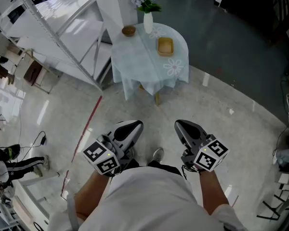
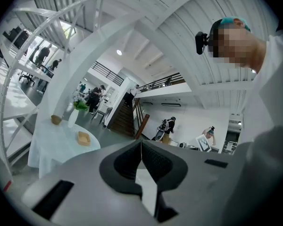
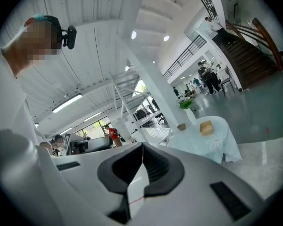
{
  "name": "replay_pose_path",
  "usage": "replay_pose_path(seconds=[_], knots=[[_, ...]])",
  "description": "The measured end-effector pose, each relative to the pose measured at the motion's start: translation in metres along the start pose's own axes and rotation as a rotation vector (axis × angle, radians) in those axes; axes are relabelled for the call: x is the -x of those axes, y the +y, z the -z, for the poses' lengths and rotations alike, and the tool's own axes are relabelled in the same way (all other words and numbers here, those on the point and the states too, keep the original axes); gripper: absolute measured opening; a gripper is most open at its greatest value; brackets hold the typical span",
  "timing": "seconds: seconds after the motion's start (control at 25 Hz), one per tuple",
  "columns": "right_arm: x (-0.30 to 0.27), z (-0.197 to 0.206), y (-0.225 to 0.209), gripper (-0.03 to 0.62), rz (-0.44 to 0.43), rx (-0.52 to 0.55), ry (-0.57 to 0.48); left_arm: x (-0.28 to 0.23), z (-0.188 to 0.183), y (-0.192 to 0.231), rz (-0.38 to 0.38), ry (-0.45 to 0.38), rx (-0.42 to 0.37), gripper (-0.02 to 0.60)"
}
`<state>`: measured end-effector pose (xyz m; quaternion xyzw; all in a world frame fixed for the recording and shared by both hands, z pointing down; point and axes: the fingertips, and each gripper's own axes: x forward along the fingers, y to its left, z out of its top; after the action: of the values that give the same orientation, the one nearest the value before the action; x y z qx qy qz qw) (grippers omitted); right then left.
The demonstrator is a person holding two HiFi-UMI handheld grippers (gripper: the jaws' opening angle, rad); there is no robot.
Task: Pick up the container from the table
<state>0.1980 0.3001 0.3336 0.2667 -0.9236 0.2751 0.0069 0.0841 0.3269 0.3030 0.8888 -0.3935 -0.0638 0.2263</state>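
Holding nothing, two tools sit low in the head view, the left tool (image 1: pixel 135 124) and the right tool (image 1: pixel 181 124), side by side and well short of the table (image 1: pixel 135 61). Each tool's own view shows its jaws closed tip to tip, with only floor visible through the slit below the tips.

There is one table, round and draped in a pale tablecloth (image 1: pixel 176 76) printed with white flower shapes. Three things stand on it: one container (image 1: pixel 165 46), one bowl (image 1: pixel 128 31) and one vase (image 1: pixel 148 22).

The container is square, shallow and tan, open at the top, with a raised rim around a slightly darker floor. Whether it is wood or woven cannot be told. It lies flat on the right half of the table, touching neither of the others. The small brown bowl is at the table's far left edge. The white vase, holding pale flowers (image 1: pixel 145 1) with green leaves, stands at the table's far edge between bowl and container.
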Motion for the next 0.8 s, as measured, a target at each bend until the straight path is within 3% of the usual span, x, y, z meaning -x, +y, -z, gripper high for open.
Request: replay_pose_path(seconds=[0.8], knots=[[0.023,-0.004,-0.027,0.021,-0.038,0.004,0.017,-0.026,0.012,-0.016,-0.046,-0.017,-0.006,0.021]])
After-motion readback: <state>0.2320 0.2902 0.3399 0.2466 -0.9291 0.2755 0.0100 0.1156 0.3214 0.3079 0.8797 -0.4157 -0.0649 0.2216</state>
